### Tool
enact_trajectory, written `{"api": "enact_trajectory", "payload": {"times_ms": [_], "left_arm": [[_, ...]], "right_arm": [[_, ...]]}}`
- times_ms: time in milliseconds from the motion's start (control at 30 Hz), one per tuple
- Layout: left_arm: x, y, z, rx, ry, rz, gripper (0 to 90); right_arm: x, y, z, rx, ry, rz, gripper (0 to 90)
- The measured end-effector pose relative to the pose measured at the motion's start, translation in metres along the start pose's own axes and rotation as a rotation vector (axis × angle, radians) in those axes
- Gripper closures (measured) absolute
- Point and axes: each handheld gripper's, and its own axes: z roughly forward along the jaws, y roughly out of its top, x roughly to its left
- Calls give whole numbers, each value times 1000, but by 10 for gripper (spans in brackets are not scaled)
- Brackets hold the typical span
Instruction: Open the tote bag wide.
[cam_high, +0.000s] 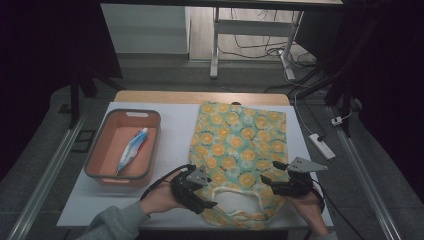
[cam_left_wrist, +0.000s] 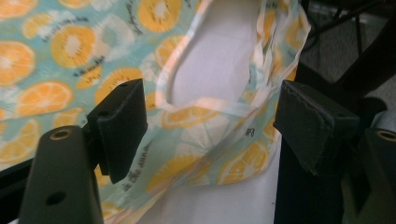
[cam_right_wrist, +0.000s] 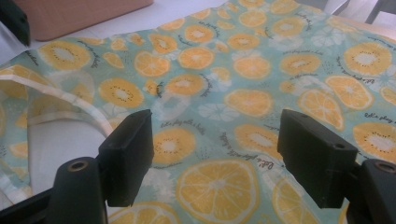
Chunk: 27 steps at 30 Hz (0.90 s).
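White desk (cam_high: 175, 125) carries a citrus-print bag (cam_high: 240, 145) lying flat toward its right edge, handles at the near edge. Left gripper (cam_high: 200, 192) and right gripper (cam_high: 272, 181) flank those handles, jaws wide and empty. Toothpaste tube (cam_high: 132, 149) waits in the orange bin (cam_high: 100, 170); seemingly nothing is packed yet.

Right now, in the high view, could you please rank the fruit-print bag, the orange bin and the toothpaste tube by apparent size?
1. fruit-print bag, largest
2. orange bin
3. toothpaste tube, smallest, lying inside the bin
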Motion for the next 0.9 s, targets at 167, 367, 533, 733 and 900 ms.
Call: {"api": "enact_trajectory", "payload": {"times_ms": [167, 367, 533, 733, 900], "left_arm": [[2, -3, 11, 22, -23, -9, 420], [6, -7, 15, 42, -37, -20, 860], [11, -9, 5, -8, -61, -51, 885], [17, -8, -25, -115, -52, -75, 886], [28, 2, -49, -187, -14, -72, 886]], "right_arm": [[1, 1, 0, -3, 5, 3, 271], [3, 3, -1, -16, 19, 5, 272], [3, 3, -2, -13, 17, 2, 272], [4, 6, -5, -14, 19, 5, 279], [14, 18, -10, -15, 43, -8, 281]]}}
